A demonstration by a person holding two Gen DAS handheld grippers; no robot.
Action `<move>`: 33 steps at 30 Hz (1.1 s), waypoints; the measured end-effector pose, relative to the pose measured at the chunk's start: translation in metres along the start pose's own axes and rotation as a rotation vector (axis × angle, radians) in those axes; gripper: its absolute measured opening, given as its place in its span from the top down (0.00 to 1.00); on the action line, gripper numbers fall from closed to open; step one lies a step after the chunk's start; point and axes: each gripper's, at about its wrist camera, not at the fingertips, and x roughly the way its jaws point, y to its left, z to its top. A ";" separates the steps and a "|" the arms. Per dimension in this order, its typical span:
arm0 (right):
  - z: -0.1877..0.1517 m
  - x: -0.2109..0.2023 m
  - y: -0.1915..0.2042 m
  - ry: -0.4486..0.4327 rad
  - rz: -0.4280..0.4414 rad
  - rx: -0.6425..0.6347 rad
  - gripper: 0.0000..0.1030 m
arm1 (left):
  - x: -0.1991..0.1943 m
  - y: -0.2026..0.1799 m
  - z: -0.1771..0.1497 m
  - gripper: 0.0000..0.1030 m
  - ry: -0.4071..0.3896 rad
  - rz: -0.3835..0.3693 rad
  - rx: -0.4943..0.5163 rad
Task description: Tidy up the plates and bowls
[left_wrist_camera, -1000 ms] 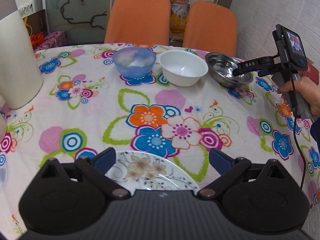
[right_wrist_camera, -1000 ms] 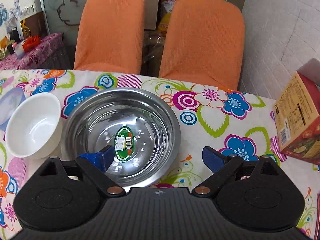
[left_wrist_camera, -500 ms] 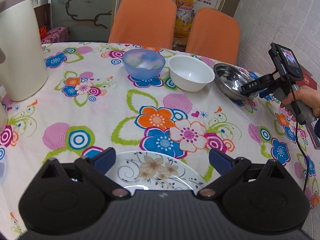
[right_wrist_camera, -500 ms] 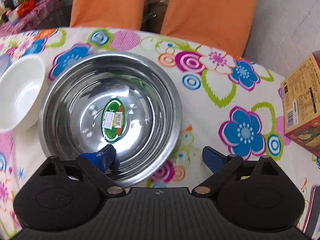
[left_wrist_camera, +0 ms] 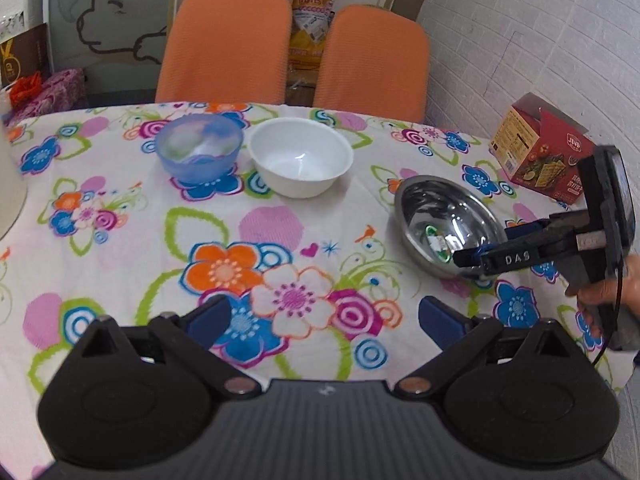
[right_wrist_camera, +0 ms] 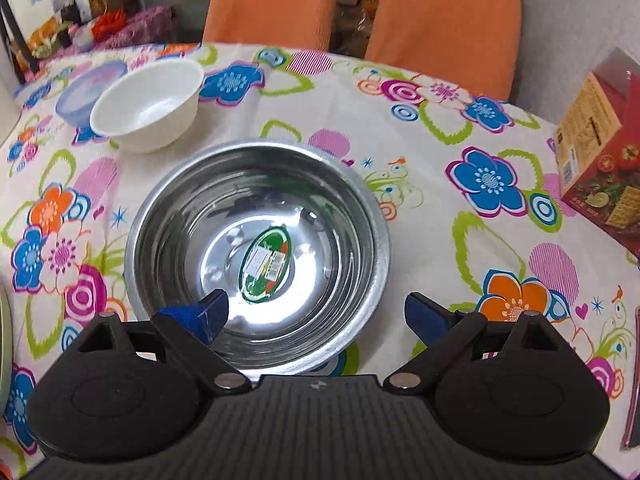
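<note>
On the far left of the counter sits the translucent blue bowl, and just to its right, close beside it, the white bowl; both are upright and empty as far as I can see. My left hand-held gripper hangs wide open over the flowered cloth with nothing between its fingers. Further right and nearer to me is the steel bowl, a green sticker in its bottom. My right hand-held gripper is spread wide there, the left finger dipped inside the near rim and the right finger outside it. I judge the step in hand is pinching that near wall. To do it well I should set the rim deep between the pads before closing, since thin polished steel will likely slip or tip, then lift level toward the white bowl for nesting. The red cracker box at the far right stands well apart.
</note>
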 end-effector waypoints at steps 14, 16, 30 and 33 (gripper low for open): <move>-0.016 0.017 -0.018 -0.180 0.023 0.054 0.22 | 0.142 -0.079 0.064 0.49 0.141 0.059 0.031; -0.018 0.021 -0.019 -0.185 0.058 0.057 0.25 | 0.155 -0.075 0.063 0.78 0.183 0.063 0.015; -0.032 -0.029 0.033 -0.236 0.168 -0.016 0.30 | 0.102 -0.071 0.047 0.86 0.142 0.069 0.048; -0.047 -0.046 0.050 -0.254 0.168 -0.034 0.28 | 0.076 -0.069 0.027 0.86 0.138 0.064 0.076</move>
